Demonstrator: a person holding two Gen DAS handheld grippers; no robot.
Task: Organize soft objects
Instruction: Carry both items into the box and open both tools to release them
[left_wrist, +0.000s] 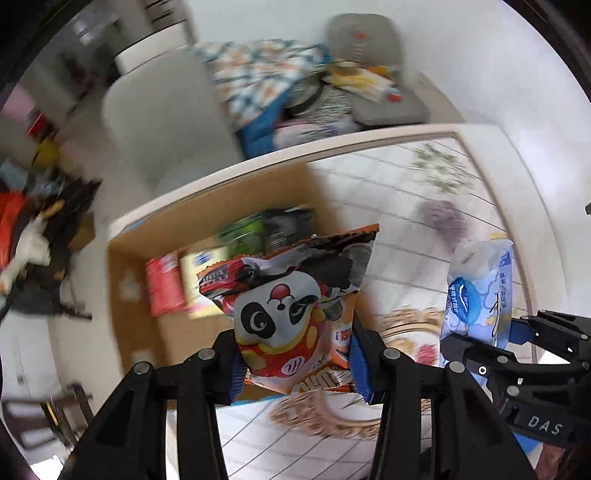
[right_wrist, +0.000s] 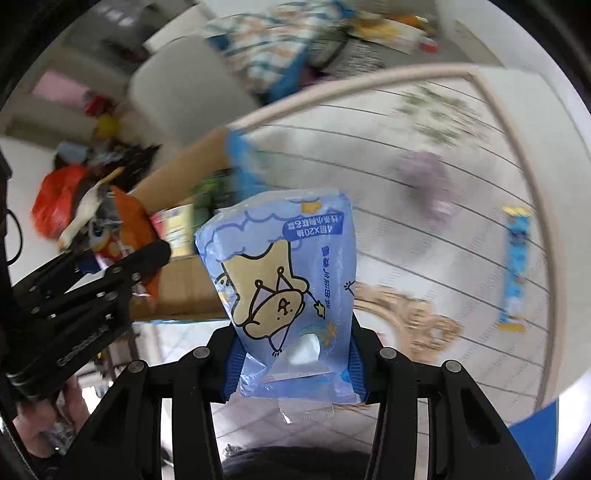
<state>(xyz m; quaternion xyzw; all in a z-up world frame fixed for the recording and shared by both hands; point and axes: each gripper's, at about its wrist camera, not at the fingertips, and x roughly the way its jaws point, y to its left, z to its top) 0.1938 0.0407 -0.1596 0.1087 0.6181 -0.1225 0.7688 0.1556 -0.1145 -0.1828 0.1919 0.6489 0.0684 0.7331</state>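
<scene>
My left gripper (left_wrist: 295, 365) is shut on an orange snack bag with a panda (left_wrist: 291, 306) and holds it above the near edge of an open cardboard box (left_wrist: 140, 266). The box holds red, yellow and green packets (left_wrist: 192, 280). My right gripper (right_wrist: 293, 365) is shut on a light blue tissue pack with a cartoon star (right_wrist: 280, 266), held above the table to the right of the box. The tissue pack also shows in the left wrist view (left_wrist: 476, 288), and the left gripper with the snack bag (right_wrist: 129, 225) shows in the right wrist view.
The tiled table (right_wrist: 424, 122) carries a purple soft object (right_wrist: 424, 177) and a blue wrapped bar (right_wrist: 515, 266) at the right. A grey chair (left_wrist: 162, 110) stands behind the table. Piles of clothes and clutter (left_wrist: 280, 85) lie beyond.
</scene>
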